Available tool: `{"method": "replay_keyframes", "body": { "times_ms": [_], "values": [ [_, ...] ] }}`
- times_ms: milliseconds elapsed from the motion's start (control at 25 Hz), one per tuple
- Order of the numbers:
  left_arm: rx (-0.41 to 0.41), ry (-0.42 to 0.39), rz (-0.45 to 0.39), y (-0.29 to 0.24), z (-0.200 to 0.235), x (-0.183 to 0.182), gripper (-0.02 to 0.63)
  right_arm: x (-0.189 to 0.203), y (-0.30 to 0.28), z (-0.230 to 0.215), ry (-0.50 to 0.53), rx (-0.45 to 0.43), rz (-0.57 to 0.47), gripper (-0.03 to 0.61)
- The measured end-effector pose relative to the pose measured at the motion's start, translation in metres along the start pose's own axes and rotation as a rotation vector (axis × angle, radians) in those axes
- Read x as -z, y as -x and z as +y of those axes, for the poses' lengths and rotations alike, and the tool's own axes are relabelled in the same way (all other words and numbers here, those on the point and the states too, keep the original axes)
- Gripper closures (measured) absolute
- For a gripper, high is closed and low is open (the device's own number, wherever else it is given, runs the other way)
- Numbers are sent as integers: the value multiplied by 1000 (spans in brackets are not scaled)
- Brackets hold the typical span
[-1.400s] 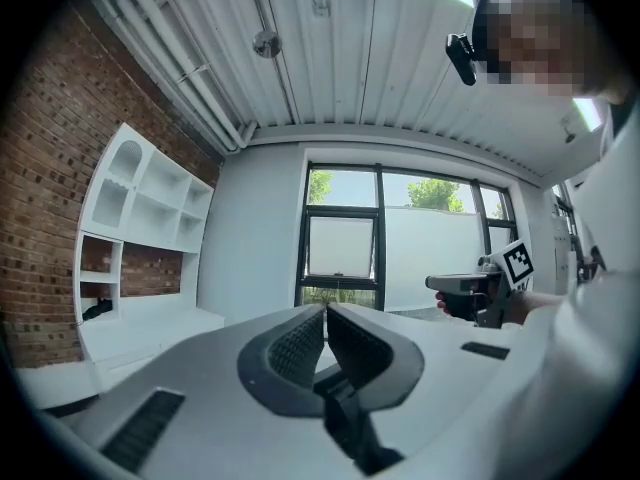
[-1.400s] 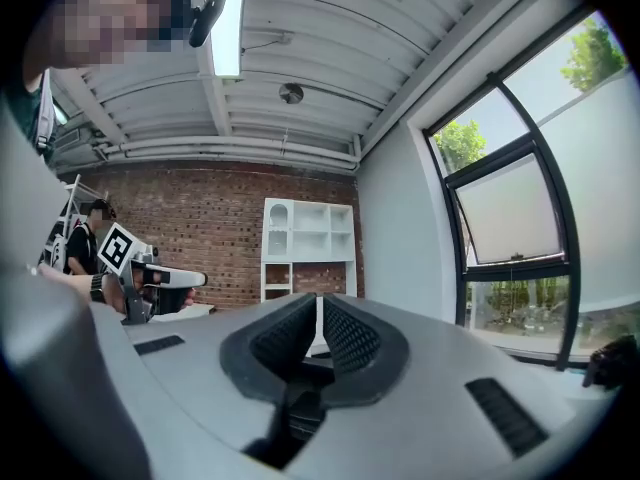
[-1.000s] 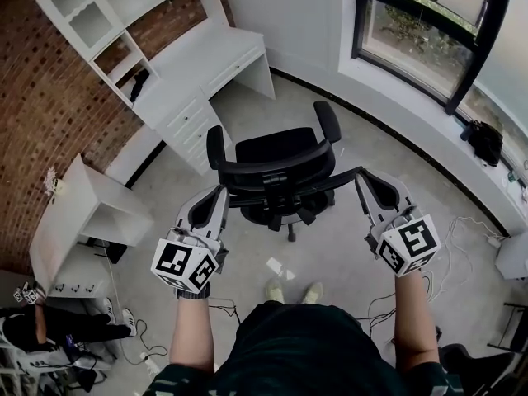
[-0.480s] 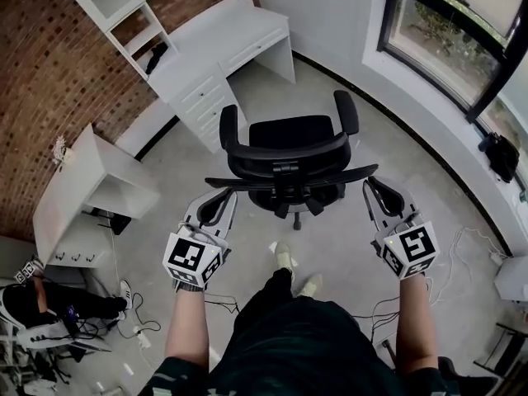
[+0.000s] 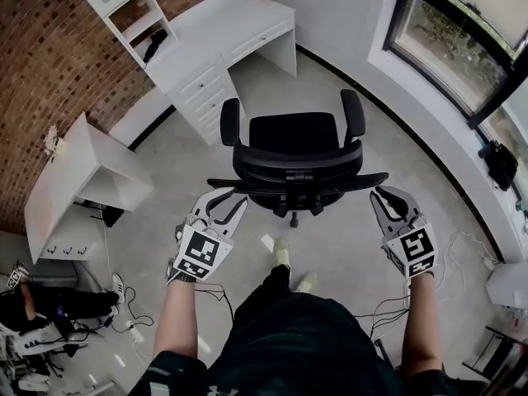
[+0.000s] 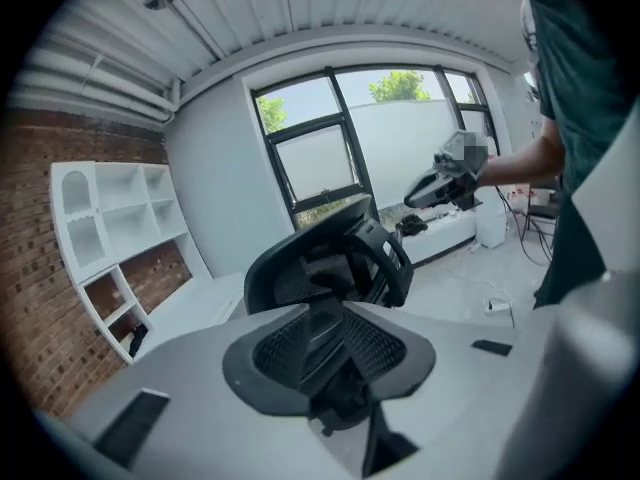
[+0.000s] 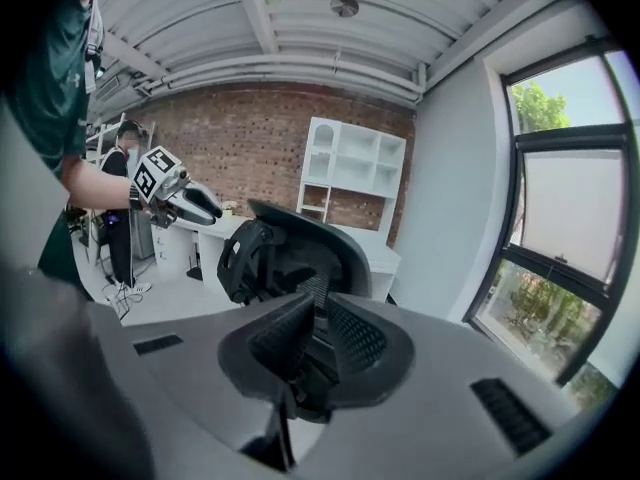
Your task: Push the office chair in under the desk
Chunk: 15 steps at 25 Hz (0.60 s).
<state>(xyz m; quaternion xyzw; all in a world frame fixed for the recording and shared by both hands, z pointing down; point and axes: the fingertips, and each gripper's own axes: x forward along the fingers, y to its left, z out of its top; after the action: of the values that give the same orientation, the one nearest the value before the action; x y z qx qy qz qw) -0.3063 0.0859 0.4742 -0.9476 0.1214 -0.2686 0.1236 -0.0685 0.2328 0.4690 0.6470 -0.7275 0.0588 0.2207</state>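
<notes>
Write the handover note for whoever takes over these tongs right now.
Left tongs: jaws have just been opening, now apart, nothing between them, behind the left end of the backrest.
Right tongs: shut, empty, behind its right end.
Office chair: on open floor, seat toward the white desk, well short of it.
Done: person stands behind the chair.
Left: set both tongs on the backrest and push the chair in under the desk.

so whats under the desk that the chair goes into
Under the white desk, a drawer stack stands at one end and a side panel at the other, with grey floor showing at the gap between them. Further in, the desktop covers everything from above.
</notes>
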Motion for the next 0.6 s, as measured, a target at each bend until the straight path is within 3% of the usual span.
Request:
{"method": "replay_keyframes", "body": {
  "times_ms": [120,600],
  "values": [
    [23,-85,71,-11,4,15,494,14,-9,2,57,-25,73,529],
    [118,-258,232,-38,8,59,453,55,-32,-7,399,-56,332,431]
  ]
}}
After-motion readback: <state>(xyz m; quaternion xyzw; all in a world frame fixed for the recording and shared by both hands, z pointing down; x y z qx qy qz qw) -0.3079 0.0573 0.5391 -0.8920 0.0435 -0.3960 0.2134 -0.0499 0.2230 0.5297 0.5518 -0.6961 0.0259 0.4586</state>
